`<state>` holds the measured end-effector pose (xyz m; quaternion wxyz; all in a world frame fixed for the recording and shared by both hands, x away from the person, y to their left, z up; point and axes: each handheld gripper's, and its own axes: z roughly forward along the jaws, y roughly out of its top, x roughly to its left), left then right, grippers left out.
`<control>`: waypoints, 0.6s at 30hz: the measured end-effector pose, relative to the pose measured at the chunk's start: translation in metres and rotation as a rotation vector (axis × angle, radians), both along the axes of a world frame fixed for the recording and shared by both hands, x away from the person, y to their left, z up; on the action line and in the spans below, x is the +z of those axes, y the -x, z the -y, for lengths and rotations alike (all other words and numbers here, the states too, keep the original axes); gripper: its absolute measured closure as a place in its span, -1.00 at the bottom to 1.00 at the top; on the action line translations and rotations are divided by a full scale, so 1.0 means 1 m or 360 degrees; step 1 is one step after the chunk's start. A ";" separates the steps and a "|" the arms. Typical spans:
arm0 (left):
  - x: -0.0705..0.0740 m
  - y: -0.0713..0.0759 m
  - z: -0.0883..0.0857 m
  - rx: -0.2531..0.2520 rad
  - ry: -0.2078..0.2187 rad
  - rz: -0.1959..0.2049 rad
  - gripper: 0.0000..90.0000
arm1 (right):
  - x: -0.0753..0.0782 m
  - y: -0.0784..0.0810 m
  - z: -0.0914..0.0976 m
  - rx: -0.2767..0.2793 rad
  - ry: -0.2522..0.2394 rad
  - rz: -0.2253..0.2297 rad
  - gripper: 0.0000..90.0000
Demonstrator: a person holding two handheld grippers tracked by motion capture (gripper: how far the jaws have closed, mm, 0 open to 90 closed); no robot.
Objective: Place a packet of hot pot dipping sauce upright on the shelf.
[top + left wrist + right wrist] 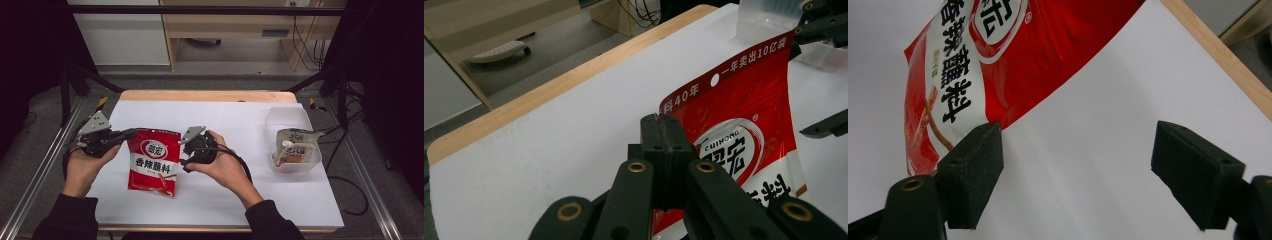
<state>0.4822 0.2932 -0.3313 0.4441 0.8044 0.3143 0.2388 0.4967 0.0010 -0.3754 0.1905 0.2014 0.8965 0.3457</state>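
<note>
One corner of the red seasoning packet (153, 161) is being pinched by the left gripper (663, 131); the right gripper (1075, 175), jaws spread and empty, probably needs to be closing on the opposite edge next.

High view: fixed overhead on the person's side, facing forward and down, whole table (220, 107) in frame. Left gripper view: low, very near, faces far-right along its jaws. Right gripper view: close, tilted down at the white surface. All three share the red packet (152, 162) (744, 130) (998, 55).
</note>
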 end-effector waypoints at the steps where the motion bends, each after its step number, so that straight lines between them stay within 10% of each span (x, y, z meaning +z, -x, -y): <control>1: 0.001 0.000 0.001 -0.0004 -0.0005 0.0005 1.00 | 0.001 0.000 0.001 -0.0004 -0.0002 -0.0001 -0.52; 18: 0.020 0.002 0.020 -0.0059 -0.0018 0.0063 1.00 | 0.019 -0.007 0.008 0.0012 -0.0010 -0.0004 -0.51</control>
